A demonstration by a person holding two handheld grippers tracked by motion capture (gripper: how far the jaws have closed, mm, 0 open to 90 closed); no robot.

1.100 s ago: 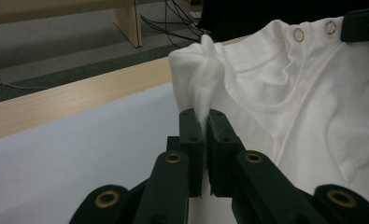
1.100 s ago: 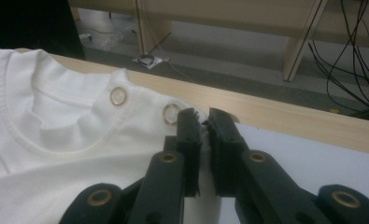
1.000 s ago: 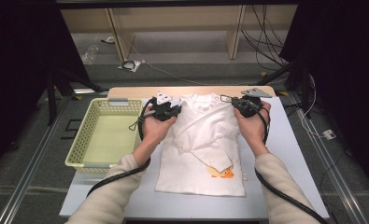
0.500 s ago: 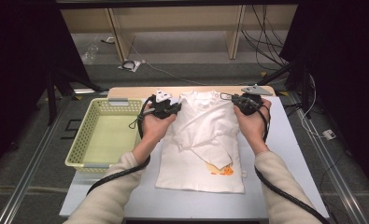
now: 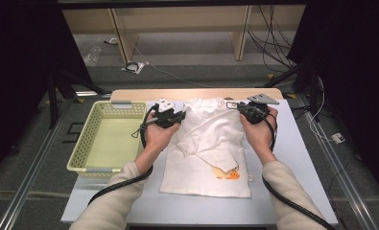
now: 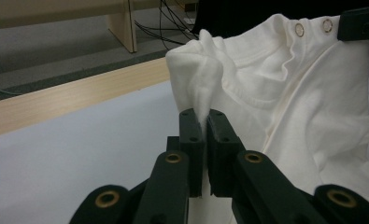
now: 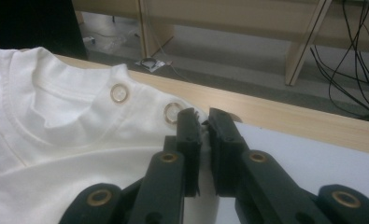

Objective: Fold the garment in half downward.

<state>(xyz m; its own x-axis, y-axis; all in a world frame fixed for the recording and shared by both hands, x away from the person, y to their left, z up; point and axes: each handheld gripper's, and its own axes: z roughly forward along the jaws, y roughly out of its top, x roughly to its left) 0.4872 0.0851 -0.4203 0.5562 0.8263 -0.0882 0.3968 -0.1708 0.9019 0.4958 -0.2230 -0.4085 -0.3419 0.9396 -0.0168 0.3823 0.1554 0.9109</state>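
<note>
Little is moved since earlier frames | small white cotton shirt [image 5: 211,148] at frame centre, shoulders pinched by left gripper [image 6: 203,122] and right gripper [image 7: 202,122] | fold judged pending

In the high view the left gripper [image 5: 171,116] and right gripper [image 5: 252,111] have their jaws hidden under the person's hands. The white shirt [image 5: 211,148] has an orange print [image 5: 228,171] too small to identify. In the left gripper view the shirt's lower part runs off the frame.
</note>
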